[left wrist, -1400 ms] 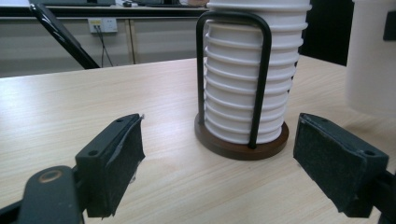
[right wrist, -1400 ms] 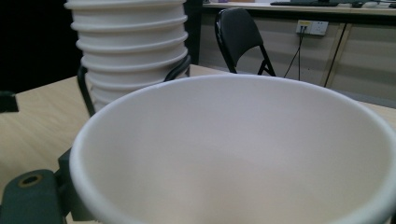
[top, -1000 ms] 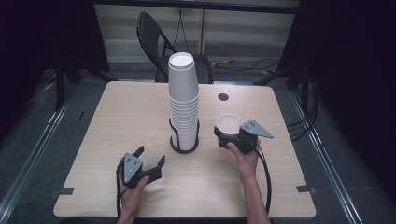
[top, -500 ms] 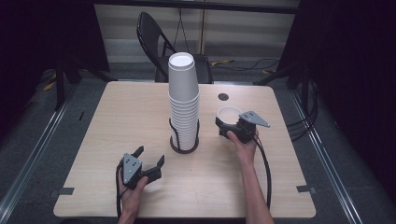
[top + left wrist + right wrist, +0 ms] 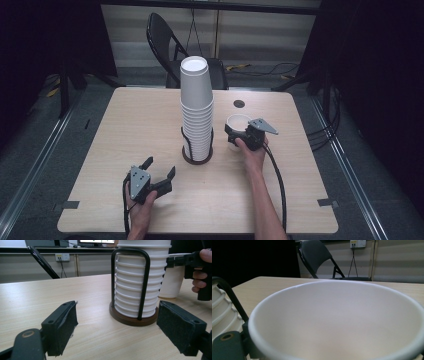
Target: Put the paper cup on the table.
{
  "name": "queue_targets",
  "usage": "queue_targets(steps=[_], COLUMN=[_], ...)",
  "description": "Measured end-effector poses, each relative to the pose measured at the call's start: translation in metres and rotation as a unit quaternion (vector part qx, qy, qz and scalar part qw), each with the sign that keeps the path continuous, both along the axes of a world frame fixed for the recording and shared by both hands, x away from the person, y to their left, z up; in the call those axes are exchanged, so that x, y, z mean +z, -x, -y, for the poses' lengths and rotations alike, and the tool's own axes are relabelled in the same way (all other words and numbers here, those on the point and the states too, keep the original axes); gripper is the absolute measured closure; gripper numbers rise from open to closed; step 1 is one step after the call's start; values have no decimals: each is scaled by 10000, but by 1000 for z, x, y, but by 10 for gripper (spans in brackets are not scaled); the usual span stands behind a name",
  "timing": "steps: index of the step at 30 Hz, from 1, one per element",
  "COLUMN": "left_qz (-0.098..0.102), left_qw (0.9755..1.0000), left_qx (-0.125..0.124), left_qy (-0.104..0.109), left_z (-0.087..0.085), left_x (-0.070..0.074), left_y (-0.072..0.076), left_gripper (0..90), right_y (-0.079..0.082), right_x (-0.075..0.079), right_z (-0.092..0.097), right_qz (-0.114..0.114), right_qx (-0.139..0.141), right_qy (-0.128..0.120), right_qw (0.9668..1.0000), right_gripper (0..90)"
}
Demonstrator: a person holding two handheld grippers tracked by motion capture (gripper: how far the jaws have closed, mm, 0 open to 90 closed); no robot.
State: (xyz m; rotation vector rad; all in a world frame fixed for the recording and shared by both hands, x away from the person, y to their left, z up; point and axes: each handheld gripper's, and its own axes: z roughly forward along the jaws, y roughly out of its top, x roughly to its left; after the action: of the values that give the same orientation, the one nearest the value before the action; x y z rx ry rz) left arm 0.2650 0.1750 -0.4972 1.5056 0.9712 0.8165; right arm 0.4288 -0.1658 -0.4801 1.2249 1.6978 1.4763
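A tall stack of white paper cups (image 5: 196, 107) stands in a black wire holder with a round brown base (image 5: 196, 159) at the table's middle. Just to its right is a single white cup (image 5: 237, 121), with my right gripper (image 5: 234, 134) shut on it; the cup's base is at or barely above the table. That cup's open mouth (image 5: 337, 320) is close in the right gripper view. My left gripper (image 5: 161, 167) rests open near the front left, jaws wide and nothing between them. The left gripper view faces the stack (image 5: 140, 282) and the held cup (image 5: 172, 280).
A black folding chair (image 5: 170, 45) stands behind the wooden table (image 5: 125, 125). A small dark round spot (image 5: 239, 103) marks the table beyond the held cup. Cables trail from both grippers toward the front edge.
My right gripper has carried the single cup a little away from me and leftward, closer to the stack. The left gripper has stayed where it was, open.
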Motion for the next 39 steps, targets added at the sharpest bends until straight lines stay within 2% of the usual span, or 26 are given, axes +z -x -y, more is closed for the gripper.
queue_targets(steps=[3,8,11,14,19,27,29,33,36,39], left_qz=[17,-13,4,-6,-7,4,2,-3,-13,-10], left_qw=[10000,10000,10000,9998,9999,9999,9999,9999,9999,9999], left_qx=[-17,-22,21,35,70,76,75,71,82,88], left_qy=[-81,-54,-87,-214,-128,-74,-71,-74,-59,-54], left_z=[1,0,2,4,3,1,1,1,1,1], left_x=[0,0,0,1,0,0,0,0,0,0], left_y=[0,0,0,0,0,0,0,0,0,0], left_gripper=[167,167,167,168,168,168,167,167,167,167], right_y=[0,6,7,6,6,5,5,7,10,13], right_x=[0,-1,-1,-4,-5,-9,-9,-12,-13,-13], right_z=[-2,-2,-4,-5,-5,-4,-3,-1,1,2], right_qz=[34,-1,-13,-84,-136,-546,-584,-830,-874,-936], right_qx=[-7,31,49,51,58,21,19,-1,-47,-88], right_qy=[82,169,345,448,471,576,604,669,618,705], right_qw=[10000,9999,9994,9989,9988,9968,9965,9943,9942,9931], right_gripper=[97,94,91,102,101,129,130,132,133,133])
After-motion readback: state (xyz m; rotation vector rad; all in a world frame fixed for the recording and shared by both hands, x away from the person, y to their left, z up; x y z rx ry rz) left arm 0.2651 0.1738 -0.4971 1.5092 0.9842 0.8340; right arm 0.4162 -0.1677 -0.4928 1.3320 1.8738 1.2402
